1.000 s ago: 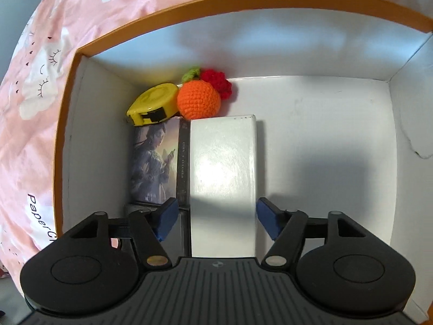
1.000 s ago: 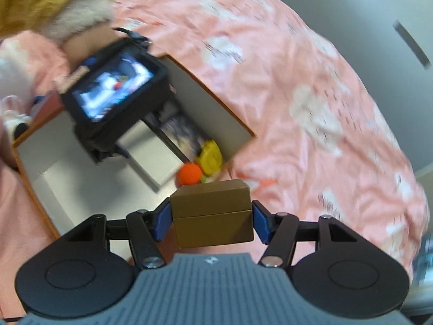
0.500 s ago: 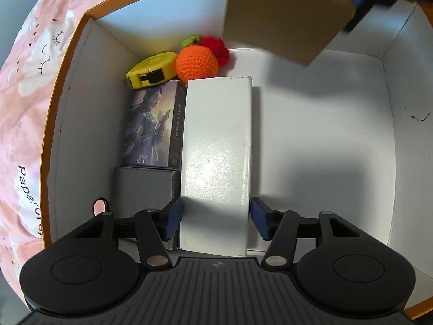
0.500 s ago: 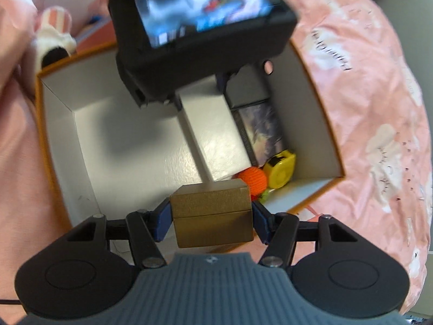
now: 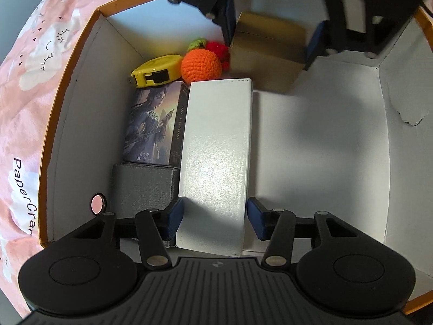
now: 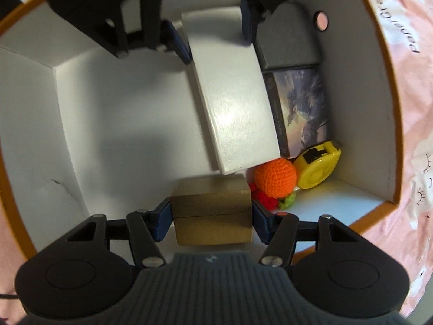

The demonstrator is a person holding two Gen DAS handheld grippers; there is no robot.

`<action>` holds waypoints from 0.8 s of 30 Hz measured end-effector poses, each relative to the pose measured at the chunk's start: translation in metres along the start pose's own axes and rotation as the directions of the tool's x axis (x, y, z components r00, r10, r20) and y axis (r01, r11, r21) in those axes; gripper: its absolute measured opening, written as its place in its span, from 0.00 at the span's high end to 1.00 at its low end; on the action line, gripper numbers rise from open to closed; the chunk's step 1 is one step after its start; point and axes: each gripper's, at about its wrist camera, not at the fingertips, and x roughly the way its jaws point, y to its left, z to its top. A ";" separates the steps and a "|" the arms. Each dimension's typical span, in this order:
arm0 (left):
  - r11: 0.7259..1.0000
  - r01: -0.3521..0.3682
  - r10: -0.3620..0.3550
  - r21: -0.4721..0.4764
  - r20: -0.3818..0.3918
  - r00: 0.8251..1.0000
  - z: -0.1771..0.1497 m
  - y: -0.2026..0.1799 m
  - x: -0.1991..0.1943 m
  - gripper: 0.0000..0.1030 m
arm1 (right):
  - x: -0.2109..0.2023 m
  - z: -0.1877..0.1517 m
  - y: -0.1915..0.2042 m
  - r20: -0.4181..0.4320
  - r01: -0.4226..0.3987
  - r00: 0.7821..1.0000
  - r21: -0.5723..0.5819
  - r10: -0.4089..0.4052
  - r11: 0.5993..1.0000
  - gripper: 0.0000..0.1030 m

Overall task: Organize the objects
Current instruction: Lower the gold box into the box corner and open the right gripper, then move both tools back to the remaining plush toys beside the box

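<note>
Left wrist view: left gripper [image 5: 213,218] straddles the near end of the long white rectangular box [image 5: 216,159], jaws closing; left pad looks to be at the box's side, right pad shows a thin gap, so no firm clamp yet. Likely squaring it against the illustrated card box [image 5: 153,124] and the dark grey textured case [image 5: 143,185] to keep the left column tight. Yellow tape measure [image 5: 157,70] and orange crocheted ball [image 5: 201,63] fill the far-left corner of the white-lined, orange-rimmed cardboard storage box [image 5: 384,140]. Right half of the floor is bare.

Right wrist view: right gripper [image 6: 212,216] holds the brown cardboard cube box [image 6: 212,210] across its sides, low inside the storage box, just beside the ball and at the white box's end. Probably heading for that open slot; whether it touches the floor, can't tell.
</note>
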 end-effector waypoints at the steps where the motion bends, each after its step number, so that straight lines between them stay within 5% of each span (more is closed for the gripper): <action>1: 1.000 -0.001 0.001 0.004 0.004 1.000 -0.001 -0.002 -0.001 0.42 | 0.003 0.000 -0.001 -0.005 0.003 1.000 -0.007 -0.003 1.000 0.40; 12: 1.000 0.003 -0.003 0.004 0.024 1.000 -0.017 -0.018 -0.006 0.40 | -0.003 -0.007 -0.008 0.015 0.077 0.997 0.028 -0.077 0.997 0.30; 15: 1.000 -0.001 0.001 0.002 0.022 1.000 -0.020 -0.024 -0.007 0.40 | -0.006 -0.012 0.001 0.014 0.111 0.994 -0.016 -0.111 0.994 0.30; 18: 1.000 0.002 -0.002 -0.005 0.024 1.000 -0.023 -0.030 -0.009 0.40 | -0.009 -0.017 0.012 0.019 0.125 0.992 -0.061 -0.124 0.990 0.42; 24: 1.000 0.006 -0.005 -0.023 0.034 0.999 -0.033 -0.042 -0.014 0.40 | 0.001 -0.020 0.030 0.035 0.195 0.981 -0.079 -0.193 0.978 0.40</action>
